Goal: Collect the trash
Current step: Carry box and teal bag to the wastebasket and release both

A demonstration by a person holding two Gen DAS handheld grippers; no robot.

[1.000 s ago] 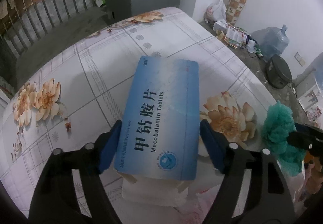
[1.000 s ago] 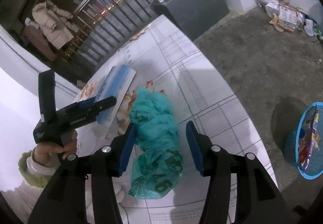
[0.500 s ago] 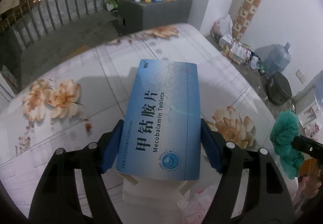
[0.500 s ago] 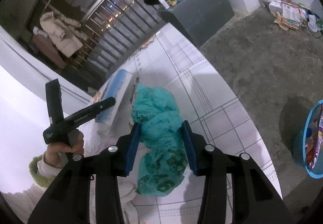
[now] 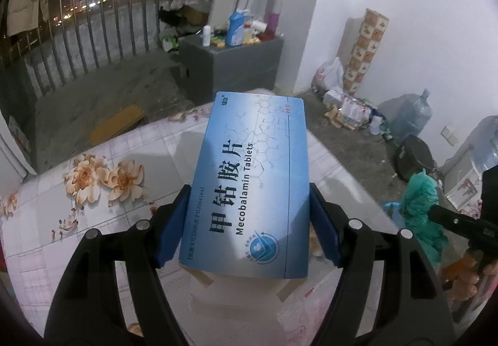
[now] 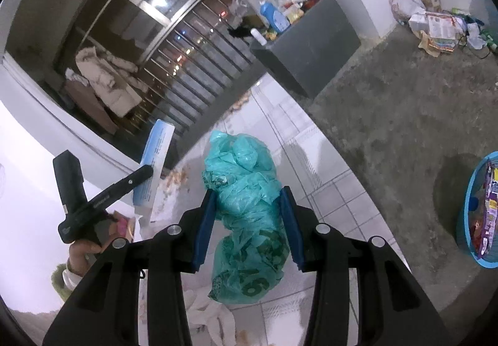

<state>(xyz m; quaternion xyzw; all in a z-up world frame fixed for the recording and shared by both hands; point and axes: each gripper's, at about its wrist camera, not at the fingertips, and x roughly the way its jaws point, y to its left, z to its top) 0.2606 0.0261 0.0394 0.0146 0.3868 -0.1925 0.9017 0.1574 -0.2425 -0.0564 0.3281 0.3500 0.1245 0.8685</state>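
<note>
Above a floral table (image 5: 93,159), left gripper (image 5: 247,221) clamped on a blue box (image 5: 252,177), held off the surface; right gripper (image 6: 247,221) closed around a crumpled green bag (image 6: 246,209). Bin (image 6: 467,221) on floor at right.

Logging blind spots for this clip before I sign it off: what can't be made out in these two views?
- Left wrist view: the blue tablet box in the left gripper hides the table behind it; whether the box is empty cannot be seen.
- Right wrist view: the blue basket is cut off by the right edge.
- Right wrist view: the crumpled green plastic bag in the right gripper shows nothing of its contents.
</note>
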